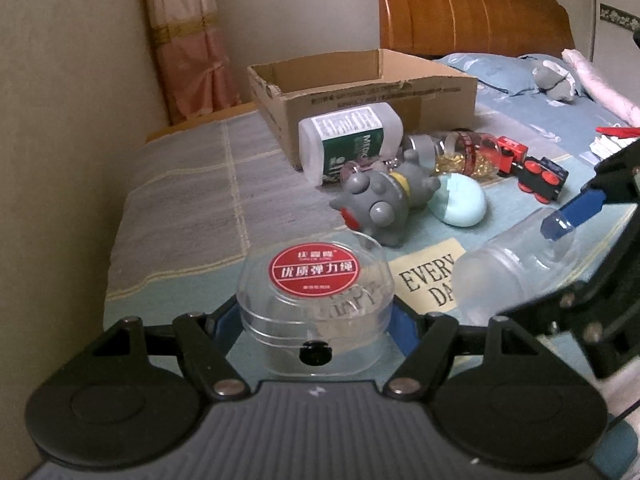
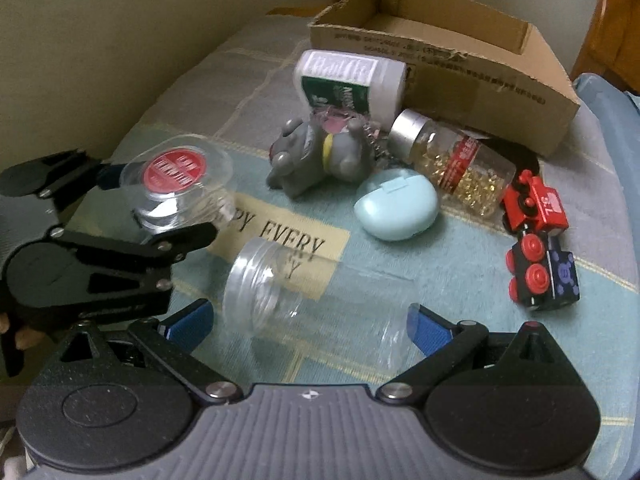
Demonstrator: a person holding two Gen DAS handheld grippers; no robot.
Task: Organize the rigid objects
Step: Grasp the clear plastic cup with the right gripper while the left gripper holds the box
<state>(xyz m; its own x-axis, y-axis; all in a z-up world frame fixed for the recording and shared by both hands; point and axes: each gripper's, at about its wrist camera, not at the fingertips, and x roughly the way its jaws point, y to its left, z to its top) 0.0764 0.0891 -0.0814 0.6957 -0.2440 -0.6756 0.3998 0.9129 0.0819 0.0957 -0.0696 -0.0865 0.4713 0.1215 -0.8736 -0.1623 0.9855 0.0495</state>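
My left gripper [image 1: 316,320] is shut on a clear round container with a red label [image 1: 314,300], held just above the bed; it also shows in the right wrist view [image 2: 176,184]. My right gripper [image 2: 310,322] holds a clear jar [image 2: 316,304] lying on its side, open mouth to the left, one blue finger at each side. The jar and a blue right fingertip [image 1: 568,216] also show in the left wrist view [image 1: 516,268]. An open cardboard box [image 1: 360,88] stands at the back.
On the bed lie a white bottle [image 2: 348,84], a grey toy figure [image 2: 320,152], a pill jar [image 2: 456,164], a pale blue case [image 2: 396,204] and two toy train cars [image 2: 540,240]. A wall is at the left; a wooden headboard [image 1: 472,8] stands behind.
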